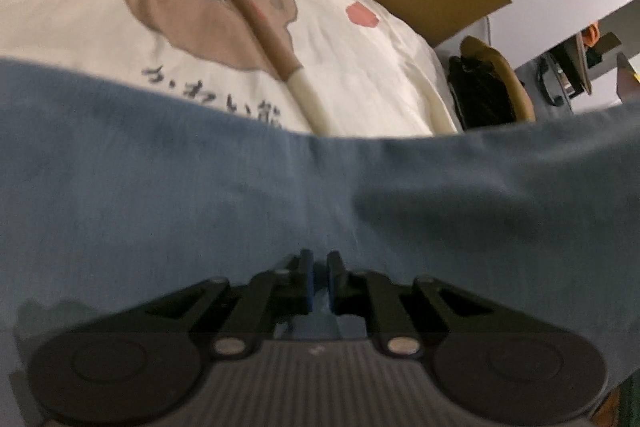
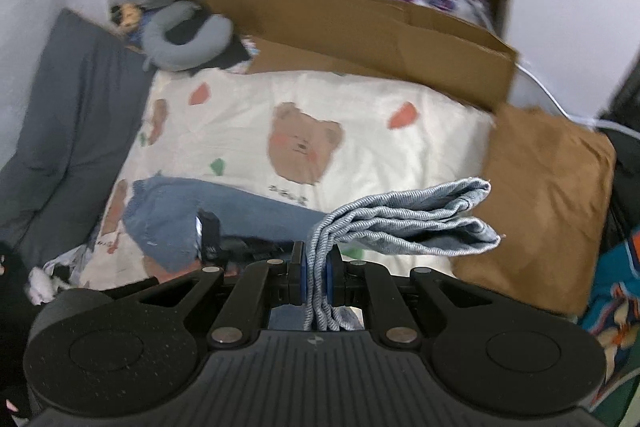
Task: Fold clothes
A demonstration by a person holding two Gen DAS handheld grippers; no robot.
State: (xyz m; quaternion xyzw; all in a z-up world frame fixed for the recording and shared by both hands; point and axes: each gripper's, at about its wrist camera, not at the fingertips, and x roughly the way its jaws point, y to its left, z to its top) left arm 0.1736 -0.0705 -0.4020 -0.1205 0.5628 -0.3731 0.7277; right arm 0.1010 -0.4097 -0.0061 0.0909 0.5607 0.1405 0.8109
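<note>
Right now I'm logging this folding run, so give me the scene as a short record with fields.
garment: blue jeans, one end lifted, the rest lying on the bedsheet
surface: cream bear-print bedsheet
right hand-held gripper: shut on a bunched denim edge
left hand-held gripper: closed on blue fabric
behind: cardboard box
beside: brown cushion

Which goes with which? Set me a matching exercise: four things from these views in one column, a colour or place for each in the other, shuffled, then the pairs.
Things
1. jeans
2. neck pillow
3. cardboard box
4. brown cushion

Descriptions
A. grey, curled at the far left corner of the bed
B. tan, standing open behind the bear sheet
C. blue denim, pinched in the right gripper
D. lying at the right edge of the sheet

Pairs: 1-C, 2-A, 3-B, 4-D
</note>
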